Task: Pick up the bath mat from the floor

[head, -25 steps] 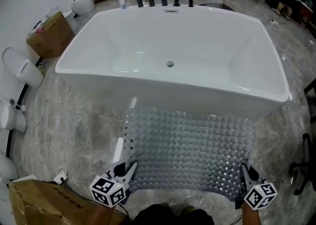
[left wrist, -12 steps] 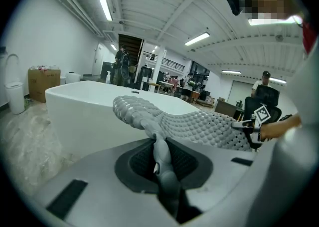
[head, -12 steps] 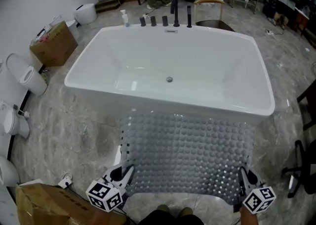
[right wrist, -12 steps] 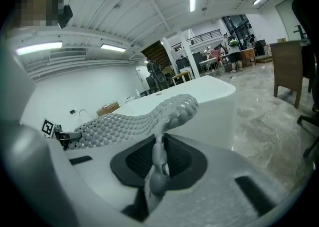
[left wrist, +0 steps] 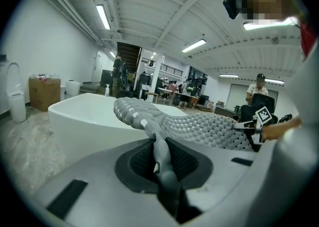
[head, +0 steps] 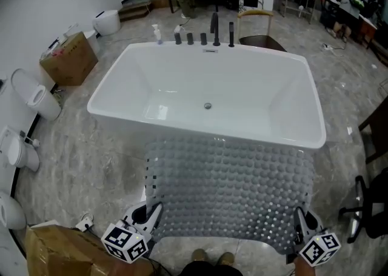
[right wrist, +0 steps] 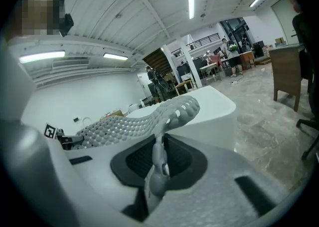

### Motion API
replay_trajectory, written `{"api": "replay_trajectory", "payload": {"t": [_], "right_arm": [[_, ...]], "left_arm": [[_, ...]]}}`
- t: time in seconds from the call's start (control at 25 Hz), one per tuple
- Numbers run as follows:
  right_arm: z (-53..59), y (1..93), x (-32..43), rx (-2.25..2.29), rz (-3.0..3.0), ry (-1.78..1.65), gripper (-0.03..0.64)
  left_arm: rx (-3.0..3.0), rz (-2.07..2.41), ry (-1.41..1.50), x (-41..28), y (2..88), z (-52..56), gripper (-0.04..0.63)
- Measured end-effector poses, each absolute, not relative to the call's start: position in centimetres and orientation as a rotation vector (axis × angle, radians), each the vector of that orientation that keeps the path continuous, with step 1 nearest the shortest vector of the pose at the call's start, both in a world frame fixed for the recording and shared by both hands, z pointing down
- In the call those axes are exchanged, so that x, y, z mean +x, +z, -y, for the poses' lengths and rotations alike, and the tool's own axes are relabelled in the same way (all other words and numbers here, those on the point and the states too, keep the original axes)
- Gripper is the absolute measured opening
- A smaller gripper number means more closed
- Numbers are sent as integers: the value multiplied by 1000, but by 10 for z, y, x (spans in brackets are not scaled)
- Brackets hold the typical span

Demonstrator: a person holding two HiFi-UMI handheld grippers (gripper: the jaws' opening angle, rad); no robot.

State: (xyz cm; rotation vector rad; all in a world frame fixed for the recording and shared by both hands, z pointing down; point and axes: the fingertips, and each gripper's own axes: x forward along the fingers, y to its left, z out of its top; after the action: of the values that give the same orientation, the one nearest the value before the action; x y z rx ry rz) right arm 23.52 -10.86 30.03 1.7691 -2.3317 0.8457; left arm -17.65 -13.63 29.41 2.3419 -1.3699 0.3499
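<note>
The grey bath mat (head: 230,190), studded with round bumps and holes, hangs stretched out off the floor in front of the white bathtub (head: 206,90). My left gripper (head: 153,214) is shut on its near left corner, and my right gripper (head: 299,222) is shut on its near right corner. In the left gripper view the mat (left wrist: 199,128) runs from between the jaws of the left gripper (left wrist: 160,143) toward the other gripper. The right gripper view shows the mat (right wrist: 134,123) pinched in the right gripper (right wrist: 159,151) the same way. The mat's far edge lies near the tub's front rim.
A cardboard box (head: 68,57) and white toilets (head: 36,96) stand along the left wall. Another box (head: 54,250) sits at my near left. Black taps (head: 215,29) line the tub's far rim, with a chair (head: 257,29) behind. An office chair base (head: 364,208) is at right.
Both grippers have risen together with the mat held between them. The mat now hangs higher, and the tub looks smaller and farther below.
</note>
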Motion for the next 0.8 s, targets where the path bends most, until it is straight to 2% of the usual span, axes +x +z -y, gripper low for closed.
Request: {"api": "replay_trajectory", "payload": {"t": [0.48, 0.8], "right_arm": [[81, 194, 230, 1775, 2442, 738, 43], [62, 159, 232, 1799, 2489, 706, 43]], "left_arm": [[2413, 1387, 286, -186, 193, 112, 49], [2455, 1381, 237, -186, 159, 94, 49]]}}
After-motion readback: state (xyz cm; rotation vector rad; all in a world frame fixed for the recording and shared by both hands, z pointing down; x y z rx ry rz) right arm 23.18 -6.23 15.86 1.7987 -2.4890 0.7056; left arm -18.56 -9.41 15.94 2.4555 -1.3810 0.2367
